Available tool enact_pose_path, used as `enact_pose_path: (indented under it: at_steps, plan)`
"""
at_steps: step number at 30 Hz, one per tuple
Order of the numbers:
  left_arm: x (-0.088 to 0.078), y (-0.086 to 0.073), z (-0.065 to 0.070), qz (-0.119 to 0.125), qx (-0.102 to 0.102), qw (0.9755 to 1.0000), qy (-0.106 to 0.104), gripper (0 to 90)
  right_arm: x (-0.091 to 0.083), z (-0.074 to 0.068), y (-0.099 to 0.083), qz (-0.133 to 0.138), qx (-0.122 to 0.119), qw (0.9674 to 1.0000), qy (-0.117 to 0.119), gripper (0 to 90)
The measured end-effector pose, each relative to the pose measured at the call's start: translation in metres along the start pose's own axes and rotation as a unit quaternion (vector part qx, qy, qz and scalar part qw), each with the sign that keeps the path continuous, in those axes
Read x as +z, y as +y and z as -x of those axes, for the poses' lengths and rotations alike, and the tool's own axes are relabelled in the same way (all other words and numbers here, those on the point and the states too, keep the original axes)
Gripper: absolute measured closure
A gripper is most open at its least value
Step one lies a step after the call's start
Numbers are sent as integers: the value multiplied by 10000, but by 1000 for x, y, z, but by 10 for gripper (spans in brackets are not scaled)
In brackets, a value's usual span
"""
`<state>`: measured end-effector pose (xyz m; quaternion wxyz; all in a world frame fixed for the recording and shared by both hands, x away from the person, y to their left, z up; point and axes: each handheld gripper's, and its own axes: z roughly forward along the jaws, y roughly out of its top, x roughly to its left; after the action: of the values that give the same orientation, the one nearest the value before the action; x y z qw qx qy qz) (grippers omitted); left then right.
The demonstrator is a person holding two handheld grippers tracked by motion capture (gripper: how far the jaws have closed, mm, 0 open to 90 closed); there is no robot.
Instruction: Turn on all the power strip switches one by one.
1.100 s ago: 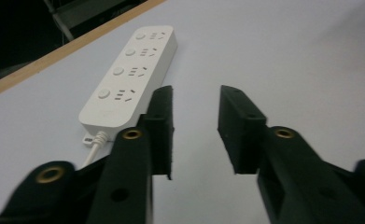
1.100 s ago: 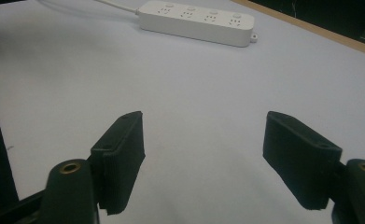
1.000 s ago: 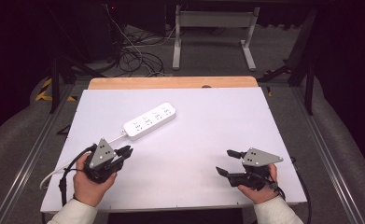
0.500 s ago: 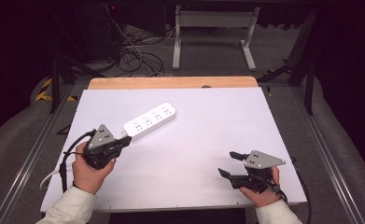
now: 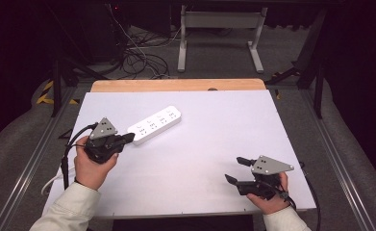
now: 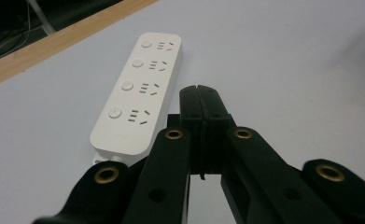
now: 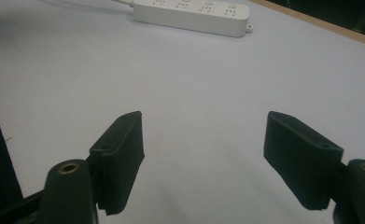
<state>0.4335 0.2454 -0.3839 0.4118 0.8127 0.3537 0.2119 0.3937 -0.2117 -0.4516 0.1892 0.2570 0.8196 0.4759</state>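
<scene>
1. While the person's left hand (image 5: pixel 92 163) is holding it at the near-left part of the desk (image 5: pixel 214 134), the left gripper (image 5: pixel 127 138) is pointing toward the white power strip (image 5: pixel 155 124).
2. Its jaws are pressing flat against each other, with nothing between them; in the left gripper view (image 6: pixel 201 100) their tips are sitting just beside the strip's (image 6: pixel 136 93) near end and long edge, and whether they are touching it cannot be told.
3. On the left half of the white desk top, the power strip is lying flat and slanting away to the right, four sockets facing up, each with a round button beside it.
4. A white cable (image 5: pixel 53 175) is trailing off the desk's left edge near the person's left sleeve.
5. Well apart from the strip, the right gripper (image 5: pixel 236 170) is resting in the right hand (image 5: pixel 269 197) at the near-right corner, with its jaws spreading wide over bare desk (image 7: pixel 203 135) and gripping nothing.
6. Seen along those jaws, the strip (image 7: pixel 192 14) is lying far off.
</scene>
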Motion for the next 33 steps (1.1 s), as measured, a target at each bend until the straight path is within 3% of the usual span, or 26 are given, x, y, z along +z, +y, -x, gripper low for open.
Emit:
enact_pose_path:
  at_steps: [13, 17, 18, 26, 33]
  plan:
    - [12, 13, -10, -134, -48, 9999, -47, 898, 1, 0, 0, -12, 9, 10000, 14, 296]
    - [14, 15, -13, -170, -3, 9998, 48, 898, 1, 0, 0, -19, 13, 10000, 10, 296]
    - [15, 15, -13, -170, -71, 9998, 55, 898, 1, 0, 0, -19, 13, 10000, 10, 296]
    - [33, 26, -29, -240, 16, 9991, 353, 899, 2, -1, 1, -33, -29, 10000, 4, 296]
    - [53, 28, -46, -325, -140, 9987, 355, 899, 4, 0, 1, -36, -33, 10000, 35, 296]
